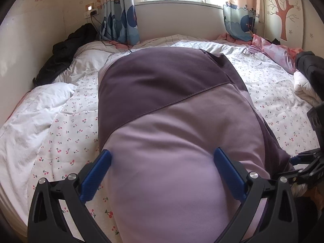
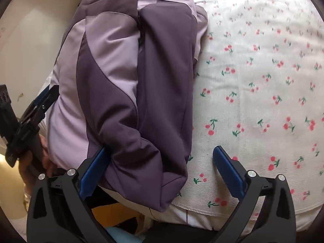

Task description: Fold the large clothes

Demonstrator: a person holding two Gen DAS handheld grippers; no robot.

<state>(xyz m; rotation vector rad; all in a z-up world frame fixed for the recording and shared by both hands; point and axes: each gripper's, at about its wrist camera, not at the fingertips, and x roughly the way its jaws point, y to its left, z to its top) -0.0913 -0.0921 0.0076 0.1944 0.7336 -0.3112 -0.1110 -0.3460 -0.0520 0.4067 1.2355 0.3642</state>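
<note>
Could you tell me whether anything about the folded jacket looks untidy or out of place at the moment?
Mostly tidy: the purple jacket lies folded lengthwise on the cherry-print quilt. Its near end overhangs the bed edge beside the open right tongs, and the sleeve there bunches. The left tongs are open too.

Left gripper [image 1: 162, 162] and right gripper [image 2: 160, 160]: black angular frames, silver round screw heads at pivots, ridged blue finger pads [image 1: 228, 174]; hand [image 2: 38, 162] bare, no sleeve visible

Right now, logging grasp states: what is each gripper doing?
Left gripper: open, fingers straddling the purple jacket, holding nothing.
Right gripper: open, holding nothing, over the jacket's near edge.
</note>
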